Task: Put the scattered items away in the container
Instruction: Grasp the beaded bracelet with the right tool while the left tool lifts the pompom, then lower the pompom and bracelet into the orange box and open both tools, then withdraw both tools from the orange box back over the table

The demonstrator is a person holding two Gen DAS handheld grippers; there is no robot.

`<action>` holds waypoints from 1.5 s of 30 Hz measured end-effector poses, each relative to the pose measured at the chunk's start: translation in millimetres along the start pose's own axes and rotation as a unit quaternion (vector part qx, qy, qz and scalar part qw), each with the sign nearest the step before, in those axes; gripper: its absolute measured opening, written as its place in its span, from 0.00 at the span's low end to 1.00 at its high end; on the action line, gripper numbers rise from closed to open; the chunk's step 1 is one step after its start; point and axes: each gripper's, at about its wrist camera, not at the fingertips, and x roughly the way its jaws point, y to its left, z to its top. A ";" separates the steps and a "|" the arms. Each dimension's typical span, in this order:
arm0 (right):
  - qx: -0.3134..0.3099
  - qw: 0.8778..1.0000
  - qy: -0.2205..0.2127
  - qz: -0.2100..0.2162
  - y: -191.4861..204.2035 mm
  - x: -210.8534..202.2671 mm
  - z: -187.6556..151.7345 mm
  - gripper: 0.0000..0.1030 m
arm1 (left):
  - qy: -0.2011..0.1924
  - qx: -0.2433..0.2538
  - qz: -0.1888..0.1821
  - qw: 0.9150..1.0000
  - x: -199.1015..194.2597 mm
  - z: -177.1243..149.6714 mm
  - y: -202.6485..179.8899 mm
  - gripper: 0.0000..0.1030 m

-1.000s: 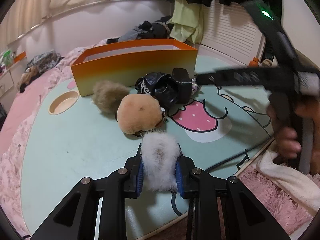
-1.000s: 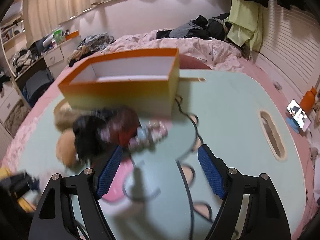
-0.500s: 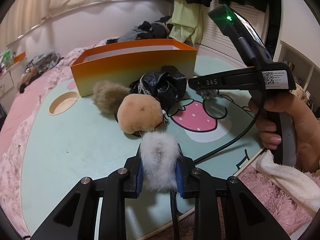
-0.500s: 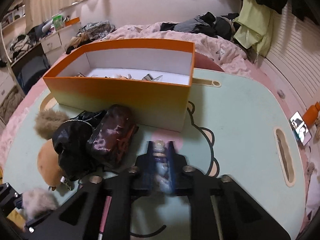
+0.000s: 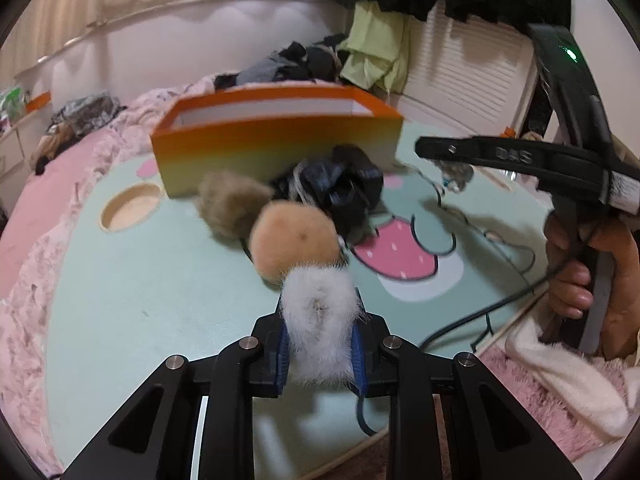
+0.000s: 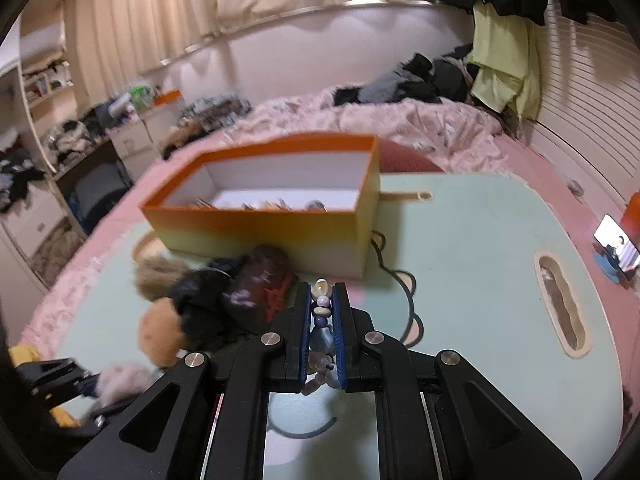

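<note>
1. Left gripper: blue pads pinching white fur pompom, held low over mint-green table.
2. Right gripper: jaws drawn almost together on beaded string, beads stacked in a line between the blue pads, a few dangling below.
3. Same right gripper seen from left wrist view, at upper right, carried by a hand wrapped round its handle; beads hanging blurred under its tip, clear of the tabletop.
4. Orange box: standing open on far side of table, white inside, a few small items lying on its floor; too blurred to name.
5. Tan pompom: on table, just beyond the white one.
6. Brown fur pompom: beside the tan one, close against box front.
7. Black crumpled pouch: touching box front, right of the brown pompom.
8. Dark red pouch: lying against the black one, just left of right gripper's tip.
9. Black cable: trailing across table's near right edge.
10. Phone: propped with lit screen, on pink bedding off the table's right end.
</note>
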 end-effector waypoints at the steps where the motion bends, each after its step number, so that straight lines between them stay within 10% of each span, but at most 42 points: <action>1: 0.006 1.000 -0.004 0.016 -1.3 -3.3 2.4 0.11 | -0.009 -0.001 0.001 1.000 -5.0 6.0 1.9 0.22; 10: 0.023 0.998 -0.015 0.059 -5.5 -8.6 32.1 0.11 | -0.051 -0.026 -0.005 0.998 -20.4 85.1 36.4 0.22; 20: -0.005 1.000 0.005 0.028 10.6 42.6 91.5 0.11 | 0.008 -0.095 -0.006 0.995 72.8 158.6 69.1 0.22; 25: 0.022 0.999 0.031 0.030 6.5 82.8 103.6 0.11 | 0.027 -0.141 -0.016 0.989 109.2 162.8 78.0 0.24; 29: 0.044 0.998 0.029 0.028 -0.6 98.1 113.3 0.18 | 0.020 -0.153 0.023 0.988 110.1 164.4 83.5 0.55; 33: 0.061 0.998 -0.005 0.020 -9.7 79.0 112.4 0.34 | -0.004 -0.130 0.021 0.991 88.8 160.1 80.0 0.58; 42: -0.020 0.999 -0.015 -0.030 10.4 8.4 62.1 0.38 | -0.014 -0.079 0.023 0.996 21.1 98.5 51.5 0.70; 45: -0.063 0.996 -0.001 -0.058 24.4 -6.9 25.4 0.66 | -0.013 -0.060 0.015 0.998 0.8 58.3 30.9 0.76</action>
